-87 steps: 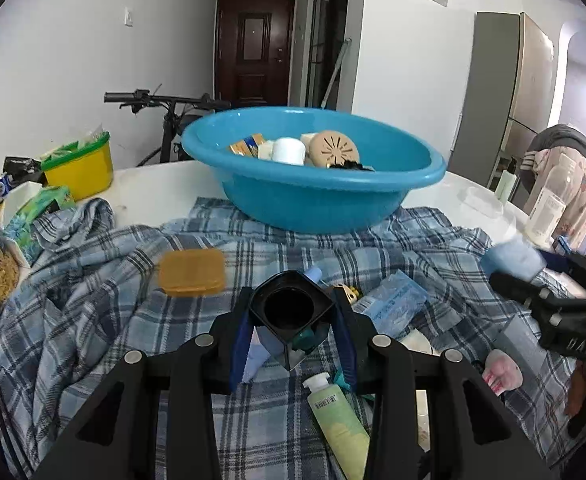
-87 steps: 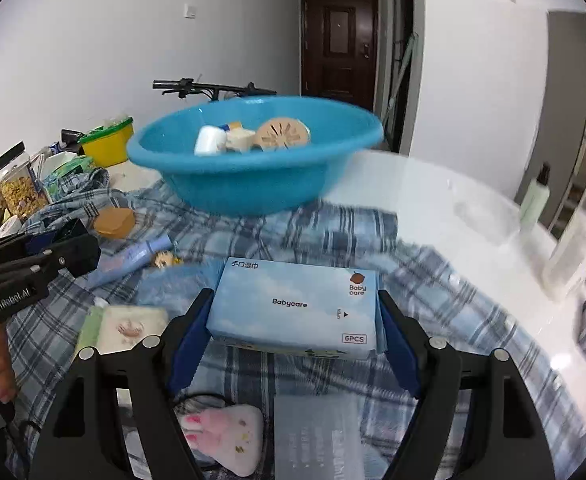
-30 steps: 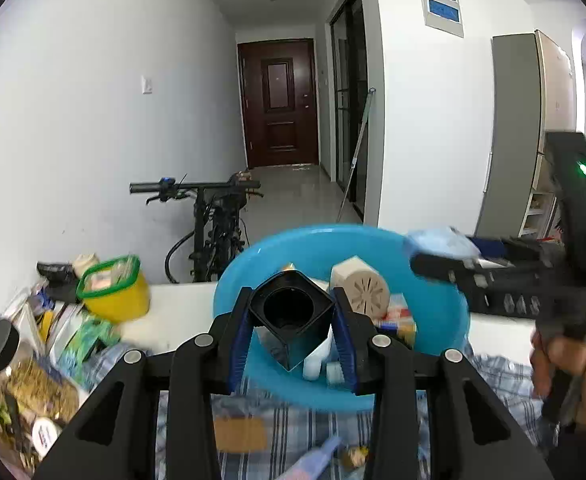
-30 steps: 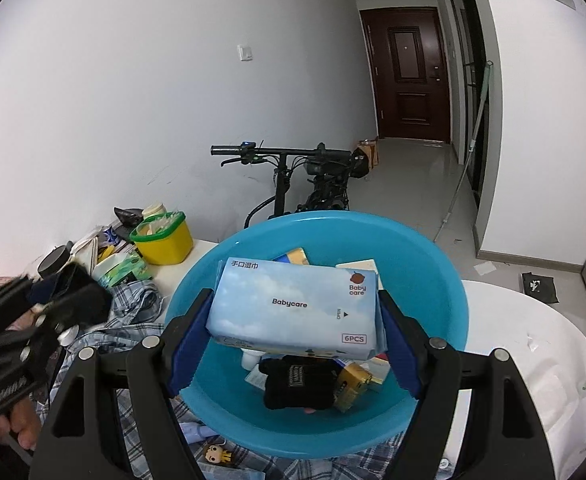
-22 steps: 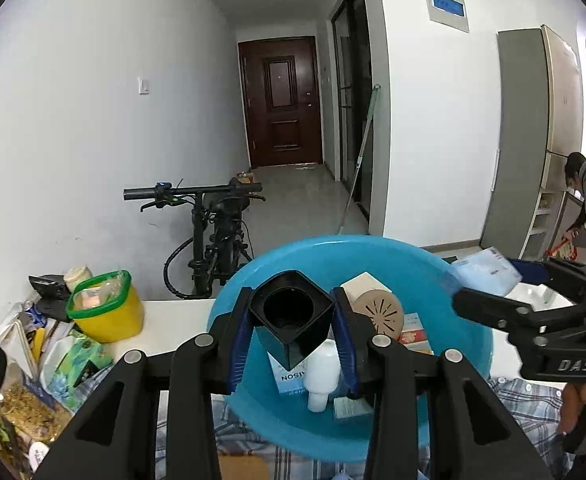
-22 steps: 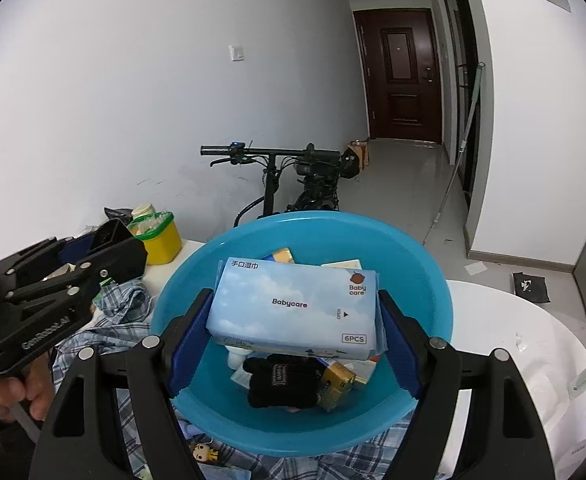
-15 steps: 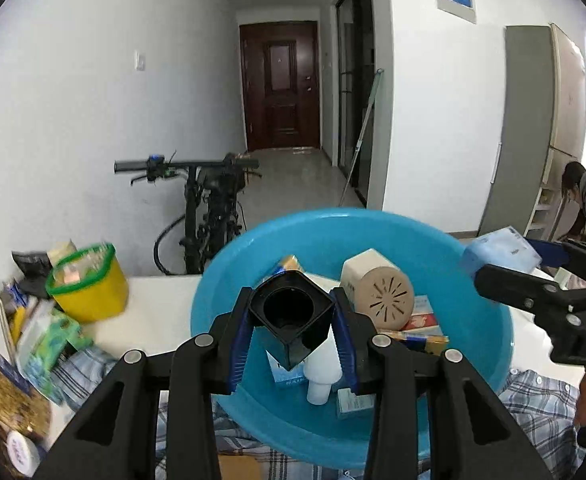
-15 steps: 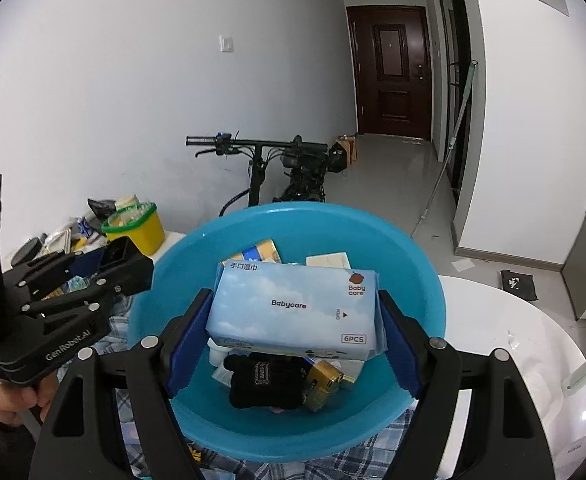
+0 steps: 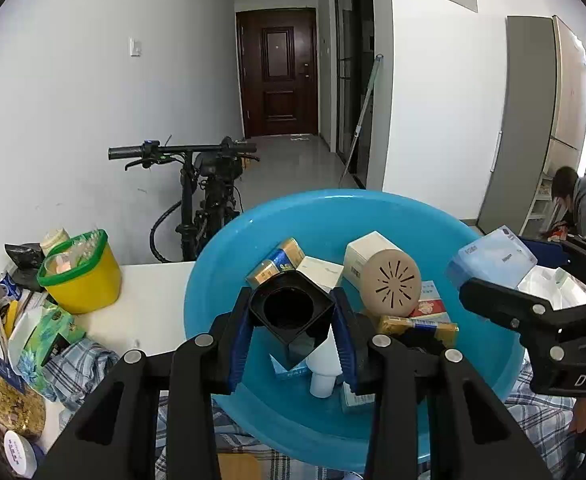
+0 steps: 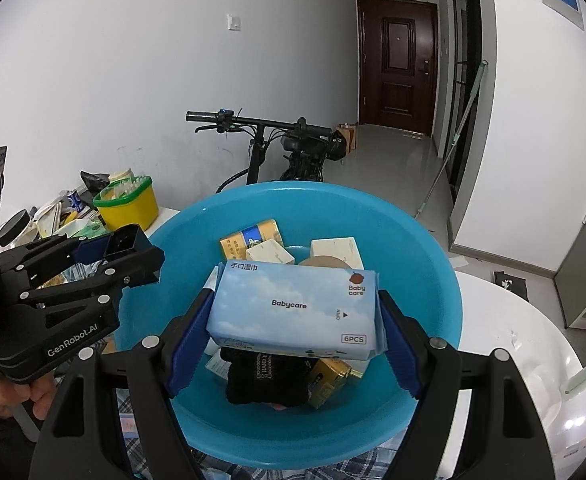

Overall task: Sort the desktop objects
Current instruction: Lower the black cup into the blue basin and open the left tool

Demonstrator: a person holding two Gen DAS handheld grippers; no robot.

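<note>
Where both grippers were low over the plaid cloth a few seconds ago, they are now raised above the blue basin [image 10: 445,280], which has grown to fill the middle of both views over the last second. The left gripper [image 9: 293,328] is clamped on a black square cup [image 9: 291,312], its open mouth facing the camera, held over the near left part of the basin. The right gripper [image 10: 295,320] squeezes a pale blue pack of wet wipes [image 10: 293,308] flat between its blue pads, above the basin's middle. Neither grip has changed since the earliest frames. Inside the basin lie a round tan lid with slits [image 9: 391,282], a cream box [image 10: 335,252], yellow-and-blue packets [image 10: 251,238] and a black bundle [image 10: 267,376]; the wipes cover much of this pile in the right view, and the cup hides a white bottle's upper part [image 9: 325,372] in the left view. A yellow tub [image 9: 81,276] sits on the table, left of the basin. The plaid cloth [image 9: 81,364] shows only at the bottom edges. Printing on the smaller boxes is too small to read.
</note>
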